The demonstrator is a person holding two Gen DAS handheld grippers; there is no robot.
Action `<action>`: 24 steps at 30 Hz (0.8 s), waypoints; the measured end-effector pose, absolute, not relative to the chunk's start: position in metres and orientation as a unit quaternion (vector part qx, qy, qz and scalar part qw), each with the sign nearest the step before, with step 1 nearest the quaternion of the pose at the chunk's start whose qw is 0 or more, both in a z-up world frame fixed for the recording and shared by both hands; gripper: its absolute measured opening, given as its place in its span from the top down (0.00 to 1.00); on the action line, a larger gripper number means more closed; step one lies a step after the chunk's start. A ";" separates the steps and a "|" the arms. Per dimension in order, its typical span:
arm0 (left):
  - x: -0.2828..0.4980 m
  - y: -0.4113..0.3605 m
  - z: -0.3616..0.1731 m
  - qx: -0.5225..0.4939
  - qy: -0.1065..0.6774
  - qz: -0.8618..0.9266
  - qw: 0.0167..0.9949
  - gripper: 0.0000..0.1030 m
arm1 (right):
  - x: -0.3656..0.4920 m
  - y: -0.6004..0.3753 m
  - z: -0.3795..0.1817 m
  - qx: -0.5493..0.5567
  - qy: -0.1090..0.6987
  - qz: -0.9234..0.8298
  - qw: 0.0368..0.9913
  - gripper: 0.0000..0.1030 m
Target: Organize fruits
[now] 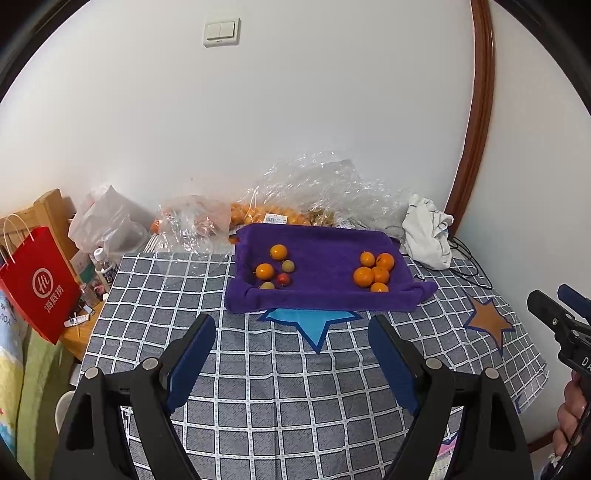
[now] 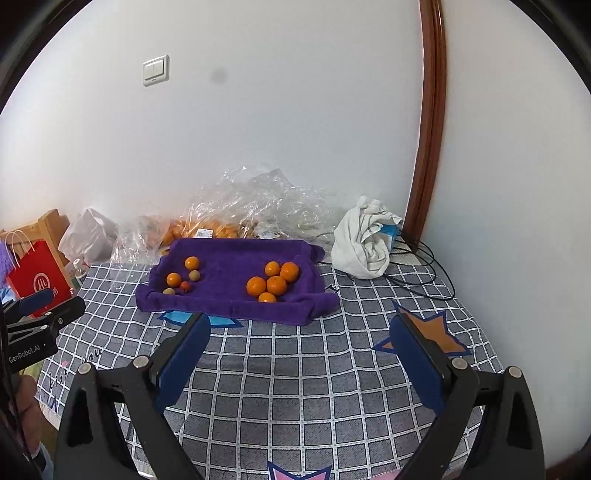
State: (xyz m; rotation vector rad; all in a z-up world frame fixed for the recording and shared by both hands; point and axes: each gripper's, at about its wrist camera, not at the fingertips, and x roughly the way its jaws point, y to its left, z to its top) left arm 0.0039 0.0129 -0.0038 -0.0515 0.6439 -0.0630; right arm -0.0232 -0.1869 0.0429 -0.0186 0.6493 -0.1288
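A home room: checked bedspread (image 1: 280, 376), light switch (image 1: 221, 31), shopping bag (image 1: 38, 284)

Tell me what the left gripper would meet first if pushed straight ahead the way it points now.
Probably the near rolled edge of the purple towel; the open left gripper hangs above the grey checked tablecloth, with depth uncertain.

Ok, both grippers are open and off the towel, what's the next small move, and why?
Probably bring the left gripper forward to the near orange in the mixed left group. Five oranges already sit clustered on the purple towel's right side, while two remain among the small red and greenish fruits.
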 end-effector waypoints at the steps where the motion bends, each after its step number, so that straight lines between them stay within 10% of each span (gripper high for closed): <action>1: 0.004 0.013 -0.004 -0.025 0.316 -0.031 0.948 0.19 | -0.023 -0.187 0.043 -0.009 0.319 -0.063 0.946 0.06; 24: 0.005 0.013 -0.007 -0.020 0.318 -0.025 0.948 0.18 | -0.022 -0.191 0.036 0.000 0.321 -0.067 0.945 0.06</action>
